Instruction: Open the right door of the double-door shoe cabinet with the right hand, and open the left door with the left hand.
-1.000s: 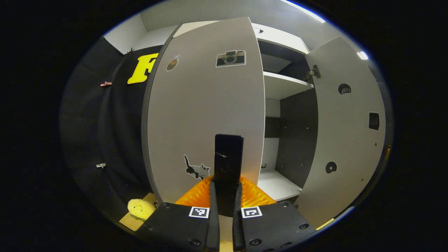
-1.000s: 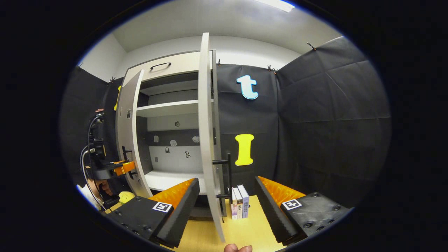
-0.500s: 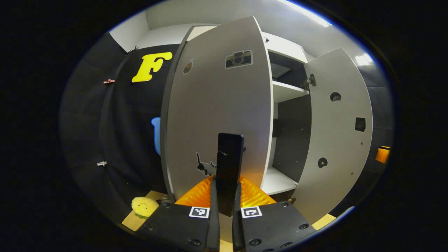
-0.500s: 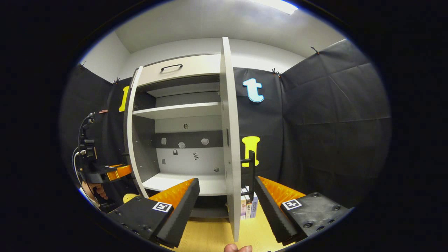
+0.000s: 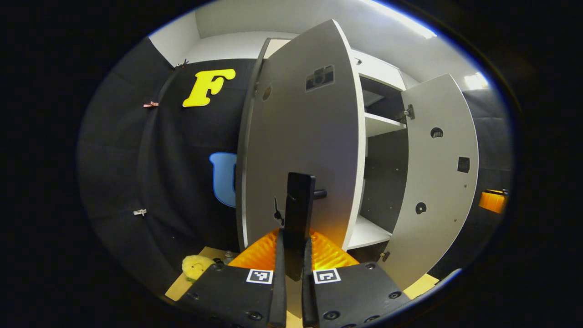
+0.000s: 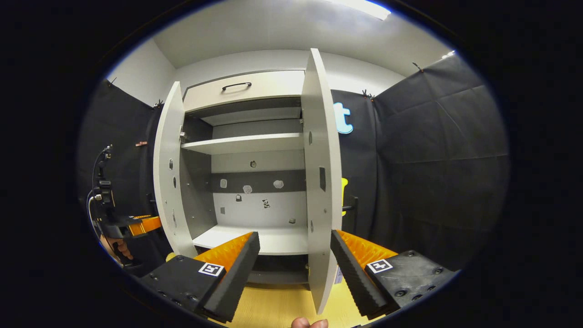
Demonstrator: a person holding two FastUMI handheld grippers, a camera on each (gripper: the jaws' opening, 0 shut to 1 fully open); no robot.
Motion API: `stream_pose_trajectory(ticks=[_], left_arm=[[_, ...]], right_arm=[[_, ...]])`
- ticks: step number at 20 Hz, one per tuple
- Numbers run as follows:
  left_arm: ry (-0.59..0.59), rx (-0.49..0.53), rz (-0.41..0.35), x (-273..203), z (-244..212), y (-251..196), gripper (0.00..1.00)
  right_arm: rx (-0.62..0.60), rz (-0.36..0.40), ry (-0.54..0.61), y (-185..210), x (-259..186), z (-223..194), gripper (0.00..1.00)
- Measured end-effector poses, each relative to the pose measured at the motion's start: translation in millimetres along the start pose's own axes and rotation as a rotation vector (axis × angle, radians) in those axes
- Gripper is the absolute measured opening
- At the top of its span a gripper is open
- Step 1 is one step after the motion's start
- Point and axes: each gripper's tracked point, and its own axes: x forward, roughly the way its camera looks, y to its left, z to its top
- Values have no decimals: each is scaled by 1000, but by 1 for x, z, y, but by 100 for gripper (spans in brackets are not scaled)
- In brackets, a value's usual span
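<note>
The left gripper [image 5: 291, 269] is seen closed on the black handle [image 5: 298, 218] of the left door [image 5: 309, 146], both fingers pressed against the upright bar. Compared with a second ago, the left door is swung further outward: its face is seen more edge-on in the left gripper view, and more of the cloth wall is uncovered beside it. The handle's long axis is kept vertical, and the door stands upright on its hinges, its free edge pointing out from the cabinet [image 6: 246, 86] toward the camera.

The right gripper [image 6: 294, 269] is held wide open with nothing between its fingers. The right door [image 6: 321, 182] is stood just ahead of it, nearer the right finger [image 6: 353, 273] than the left one, without contact that can be made out. Since the earlier frame the right door has been swung wider, so that its inner face is now shown instead of its thin edge, and its handle [image 6: 350, 207] is seen behind it. Its long axis is vertical too.

Between the two doors the shelves [image 6: 241, 143] are exposed. A yellow toy [image 5: 196, 266] lies on the tabletop [image 6: 273, 307].
</note>
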Motion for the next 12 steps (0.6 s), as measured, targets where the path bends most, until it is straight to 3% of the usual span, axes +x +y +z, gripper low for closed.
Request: stream_pose_trajectory(ticks=[12], left_arm=[[-18,-10,4,-18,1,42,17]], right_arm=[[-2,37,13,20,2,-3,98]])
